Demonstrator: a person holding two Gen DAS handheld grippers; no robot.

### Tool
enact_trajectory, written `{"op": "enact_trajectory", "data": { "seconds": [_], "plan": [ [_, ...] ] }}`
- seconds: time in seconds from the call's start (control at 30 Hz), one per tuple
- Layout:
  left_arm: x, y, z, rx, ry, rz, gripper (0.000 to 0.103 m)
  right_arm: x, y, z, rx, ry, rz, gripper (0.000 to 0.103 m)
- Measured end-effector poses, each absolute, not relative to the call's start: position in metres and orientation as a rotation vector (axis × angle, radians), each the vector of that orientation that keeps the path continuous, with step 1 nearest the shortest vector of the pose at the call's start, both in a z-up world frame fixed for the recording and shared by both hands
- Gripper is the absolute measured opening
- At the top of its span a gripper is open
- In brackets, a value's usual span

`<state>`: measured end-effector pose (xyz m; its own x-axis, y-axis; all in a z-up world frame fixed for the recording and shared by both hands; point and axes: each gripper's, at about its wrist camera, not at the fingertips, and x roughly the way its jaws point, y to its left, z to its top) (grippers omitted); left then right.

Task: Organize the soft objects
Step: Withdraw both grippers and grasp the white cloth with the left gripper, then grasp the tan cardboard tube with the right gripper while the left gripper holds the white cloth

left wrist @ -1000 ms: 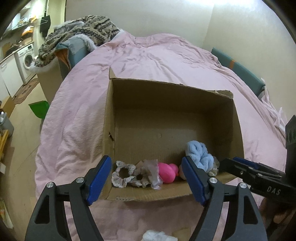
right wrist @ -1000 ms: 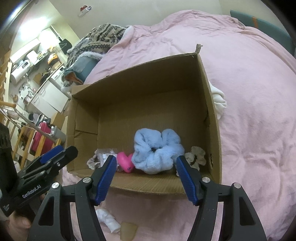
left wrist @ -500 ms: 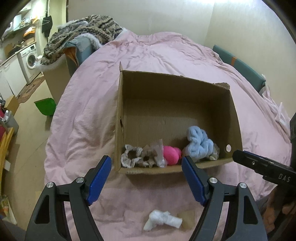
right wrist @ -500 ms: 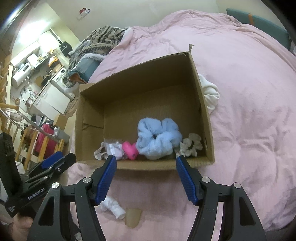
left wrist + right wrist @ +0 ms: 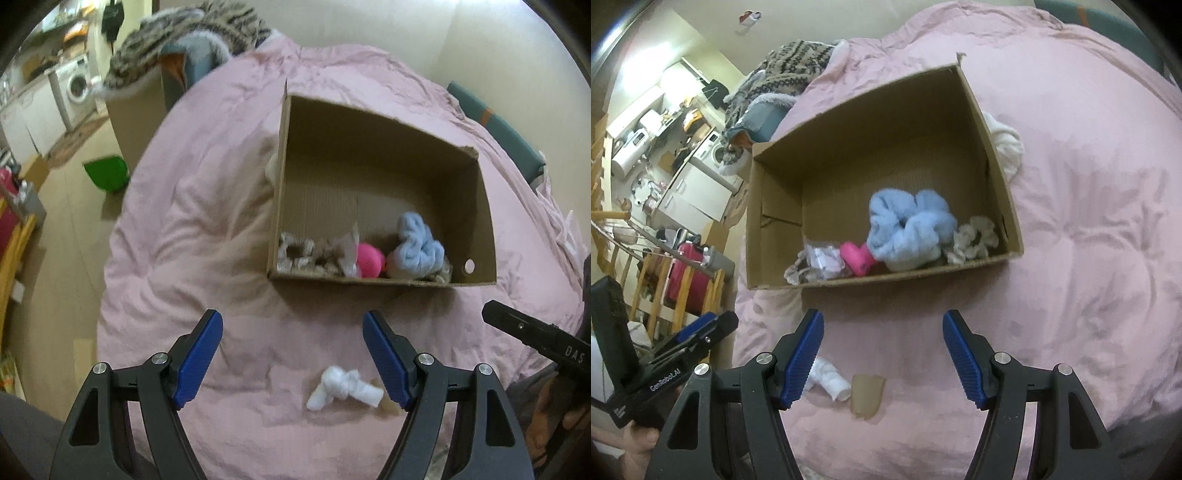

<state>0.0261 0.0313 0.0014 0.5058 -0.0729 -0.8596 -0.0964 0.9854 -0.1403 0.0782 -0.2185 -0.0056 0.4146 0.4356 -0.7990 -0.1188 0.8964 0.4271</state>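
An open cardboard box lies on the pink duvet. Along its near wall sit a light blue fluffy scrunchie, a pink soft toy, beige lace scrunchies and a clear crinkled wrapper. A white knotted cloth lies on the duvet in front of the box, beside a small tan piece. My left gripper hangs open and empty just above that cloth. My right gripper is open and empty too, short of the box.
A white bundle lies against the box's outer right side. A patterned blanket pile sits at the bed's far end. The bed's left edge drops to a floor with a green bin, a red suitcase and a washing machine.
Both grippers drew back from the box toward the bed's near edge, so the box shrinks in view and the white cloth comes fully into sight. Jaw widths stayed the same.
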Motion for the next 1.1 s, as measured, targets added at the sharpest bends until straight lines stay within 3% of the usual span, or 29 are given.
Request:
{"op": "enact_trajectory", "data": {
  "seconds": [0.2, 0.43, 0.5, 0.63, 0.7, 0.77, 1.1],
  "plan": [
    [0.035, 0.028, -0.042, -0.283, 1.251, -0.042, 0.076, 0.074, -0.225, -0.018, 0.354, 1.144, 0.322, 0.071],
    [0.035, -0.001, -0.078, -0.277, 1.375, -0.101, 0.076, 0.079, -0.225, -0.028, 0.376, 1.176, 0.308, 0.071],
    [0.035, -0.007, -0.084, -0.246, 1.39, -0.102, 0.064, 0.08, -0.224, -0.03, 0.37, 1.182, 0.31, 0.071],
    [0.035, -0.016, -0.092, -0.24, 1.419, -0.135, 0.056, 0.08, -0.221, -0.032, 0.36, 1.194, 0.312, 0.071],
    [0.035, -0.019, -0.092, -0.223, 1.423, -0.15, 0.037, 0.08, -0.219, -0.033, 0.36, 1.197, 0.314, 0.071],
    [0.035, -0.022, -0.093, -0.199, 1.429, -0.157, 0.025, 0.081, -0.218, -0.034, 0.359, 1.201, 0.317, 0.071],
    [0.024, -0.002, -0.055, -0.215, 1.339, -0.124, 0.02, 0.081, -0.202, -0.05, 0.362, 1.288, 0.405, 0.071]
  ]
}}
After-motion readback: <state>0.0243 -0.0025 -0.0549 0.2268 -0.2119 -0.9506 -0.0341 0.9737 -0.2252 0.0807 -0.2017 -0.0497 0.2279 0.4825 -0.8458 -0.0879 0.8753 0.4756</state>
